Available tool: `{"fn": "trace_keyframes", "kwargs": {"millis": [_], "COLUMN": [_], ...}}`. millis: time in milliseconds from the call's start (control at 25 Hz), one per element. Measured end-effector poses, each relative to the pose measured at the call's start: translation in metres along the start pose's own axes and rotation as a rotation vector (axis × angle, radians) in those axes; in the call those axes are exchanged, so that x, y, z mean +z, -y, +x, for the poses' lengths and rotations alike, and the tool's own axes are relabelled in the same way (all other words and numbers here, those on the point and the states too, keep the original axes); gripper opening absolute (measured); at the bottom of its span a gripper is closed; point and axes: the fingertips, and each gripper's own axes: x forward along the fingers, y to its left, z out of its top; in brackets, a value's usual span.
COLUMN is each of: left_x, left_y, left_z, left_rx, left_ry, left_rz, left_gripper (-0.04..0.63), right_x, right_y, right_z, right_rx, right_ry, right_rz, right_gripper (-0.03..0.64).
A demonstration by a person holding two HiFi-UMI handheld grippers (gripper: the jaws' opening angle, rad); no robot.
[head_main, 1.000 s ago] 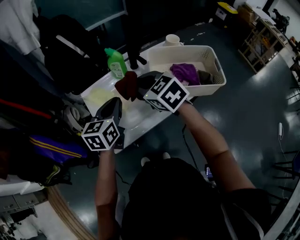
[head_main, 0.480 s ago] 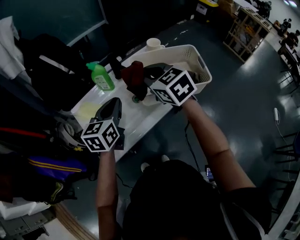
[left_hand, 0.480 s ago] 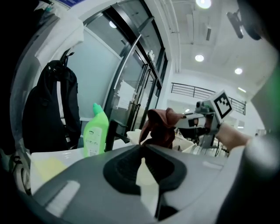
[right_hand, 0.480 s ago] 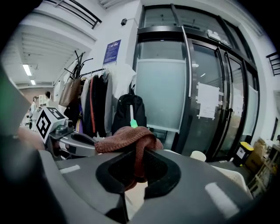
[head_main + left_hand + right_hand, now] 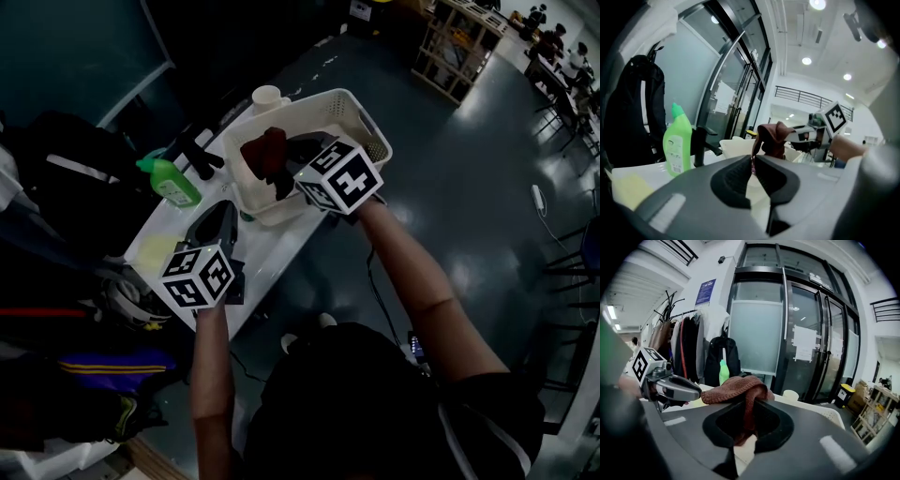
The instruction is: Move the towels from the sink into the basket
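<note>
Brown towel (image 5: pixel 265 155) hangs from the right gripper (image 5: pixel 284 176) at the upper centre of the head view, over the left part of the white basket (image 5: pixel 373 139). The left gripper (image 5: pixel 225 214) sits lower left of it, above the white table (image 5: pixel 281 246), with its tips toward the basket. A green bottle (image 5: pixel 172 181) stands left of the basket. A pale cup (image 5: pixel 267 96) stands just beyond the basket's upper-left corner.

Seen from the left gripper view, that gripper's fingers are almost touching, with only a thin slit between them and nothing gripped. Past them, at centre frame, the towel dangles from the right gripper, which reaches in from the right. The bottle and a black tap (image 5: pixel 699 146) stand at the left, and the basket's pale rim shows behind the towel.

Seen from the right gripper view, the fingers are pinched on the towel. It folds over their tips and trails down into the gap between them. The left gripper shows at the left edge, the bottle is behind the towel, the cup is to its right, and the basket rim is at lower right.
</note>
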Motion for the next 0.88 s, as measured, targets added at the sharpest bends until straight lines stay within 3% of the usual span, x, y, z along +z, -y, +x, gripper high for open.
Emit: {"fn": "trace_keyframes", "kwargs": {"millis": [320,880], "left_x": [-0.002,0.009], "left_y": [0.022,0.030], "left_z": [0.032,0.065], "left_rx": [-0.069,-0.104], "left_ry": [-0.043,-0.051], "left_rz": [0.023,0.038], "left_gripper": [0.023,0.023], "right_x": [-0.036,-0.057], "right_y": [0.026,0.044], "right_z": [0.001,0.004], "right_rx": [-0.034,-0.056], "right_ry": [-0.065,-0.106], "right_rz": [0.048,0.068], "right_gripper": [0.040,0.054]}}
